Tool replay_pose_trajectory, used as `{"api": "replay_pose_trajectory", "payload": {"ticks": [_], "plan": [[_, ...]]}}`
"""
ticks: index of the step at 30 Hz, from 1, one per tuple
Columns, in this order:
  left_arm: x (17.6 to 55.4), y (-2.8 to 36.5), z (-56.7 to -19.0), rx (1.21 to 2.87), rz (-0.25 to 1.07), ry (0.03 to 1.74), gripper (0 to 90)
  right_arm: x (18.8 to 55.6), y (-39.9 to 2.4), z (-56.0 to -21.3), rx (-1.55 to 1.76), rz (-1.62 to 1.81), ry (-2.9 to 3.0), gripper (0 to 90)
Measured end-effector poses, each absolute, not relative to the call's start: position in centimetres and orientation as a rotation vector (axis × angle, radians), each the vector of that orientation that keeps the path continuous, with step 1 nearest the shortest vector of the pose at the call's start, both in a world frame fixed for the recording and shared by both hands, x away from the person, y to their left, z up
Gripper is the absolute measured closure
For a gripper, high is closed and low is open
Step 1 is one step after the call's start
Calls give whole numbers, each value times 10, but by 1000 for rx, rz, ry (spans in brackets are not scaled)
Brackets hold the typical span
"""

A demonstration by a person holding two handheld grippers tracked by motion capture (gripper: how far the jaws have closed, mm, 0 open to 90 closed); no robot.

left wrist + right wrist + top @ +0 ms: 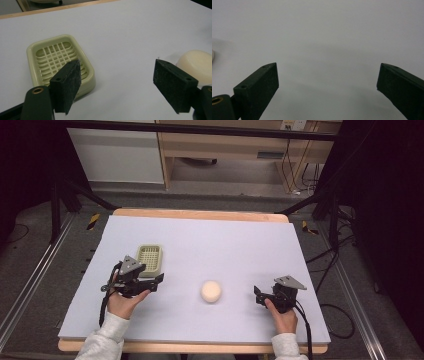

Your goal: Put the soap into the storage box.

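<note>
white table point(240, 240) | soap point(211, 291) beside soap dish point(149, 259) | left tongs point(117, 85) wide | right tongs point(328, 90) wide

Lab-type recording bay: black metal frame point(200, 130) around a table point(200, 215) under a pale sheet; loose cables point(335, 265) on grey carpet at 3 o'clock; wooden shelving point(240, 145) at 12.

We hold one gripper in each hand, and both forearms come in from the bottom of the high view in light sleeves. Our left gripper point(150, 281) is at the left side, its jaws wide apart and pointing to the right. Our right gripper point(259, 296) is at the right side, its jaws also wide apart, pointing to the left. Both grip nothing.
</note>
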State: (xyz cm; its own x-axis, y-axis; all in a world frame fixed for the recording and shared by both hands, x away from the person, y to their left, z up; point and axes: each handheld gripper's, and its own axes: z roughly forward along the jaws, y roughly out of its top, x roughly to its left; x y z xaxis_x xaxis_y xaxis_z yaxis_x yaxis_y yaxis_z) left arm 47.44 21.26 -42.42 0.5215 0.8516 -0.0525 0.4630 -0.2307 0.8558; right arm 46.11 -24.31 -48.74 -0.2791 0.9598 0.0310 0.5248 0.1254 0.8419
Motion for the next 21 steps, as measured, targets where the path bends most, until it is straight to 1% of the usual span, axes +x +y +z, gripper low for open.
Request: {"api": "replay_pose_trajectory", "payload": {"ticks": [8,13,21], "plan": [[478,200,-419,1875,525,1061,221,460,-242,-487,1432,1061,1873,43],[483,180,-411,1861,499,1037,220,460,-242,-487,1427,1061,1873,43],[483,161,-403,1867,490,997,212,460,-242,-487,1424,1052,1873,43]]}}
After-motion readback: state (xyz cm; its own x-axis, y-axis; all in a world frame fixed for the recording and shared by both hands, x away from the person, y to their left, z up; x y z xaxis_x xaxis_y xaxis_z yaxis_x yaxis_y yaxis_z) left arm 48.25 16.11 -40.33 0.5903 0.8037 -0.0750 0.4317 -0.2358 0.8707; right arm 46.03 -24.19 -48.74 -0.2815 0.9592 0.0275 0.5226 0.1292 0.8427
